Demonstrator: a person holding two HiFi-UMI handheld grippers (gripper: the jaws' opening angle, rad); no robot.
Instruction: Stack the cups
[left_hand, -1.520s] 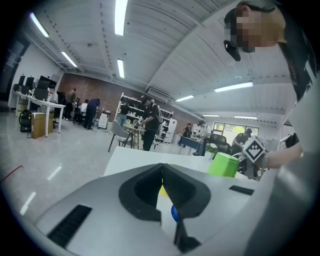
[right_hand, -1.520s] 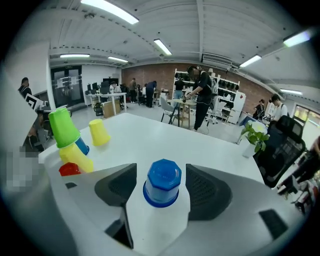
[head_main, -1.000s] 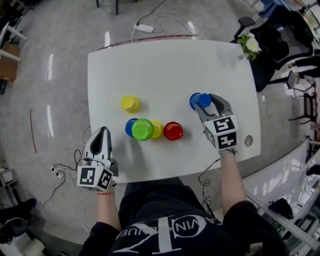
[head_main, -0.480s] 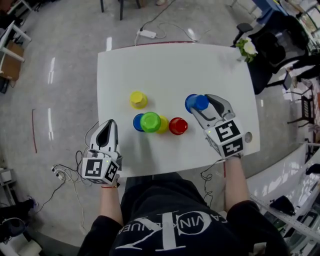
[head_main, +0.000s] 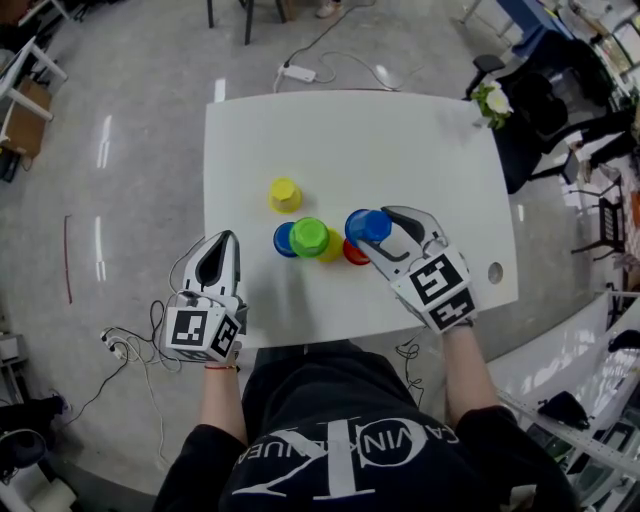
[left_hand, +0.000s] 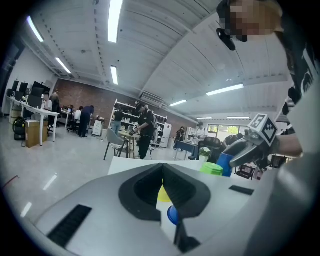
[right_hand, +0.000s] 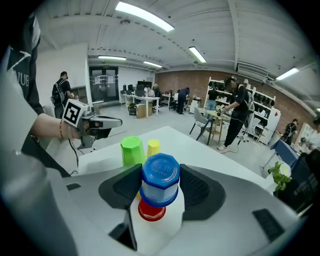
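Red cup (head_main: 353, 257) half behind blue cup (head_main: 368, 227)

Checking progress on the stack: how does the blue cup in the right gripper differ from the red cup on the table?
The blue cup is clamped between the jaws of the right gripper and lifted off the table; the red cup stands on the table, ungripped. In the head view the blue cup shows whole, while the red cup is partly hidden behind it. Both appear to be upside down, base up.
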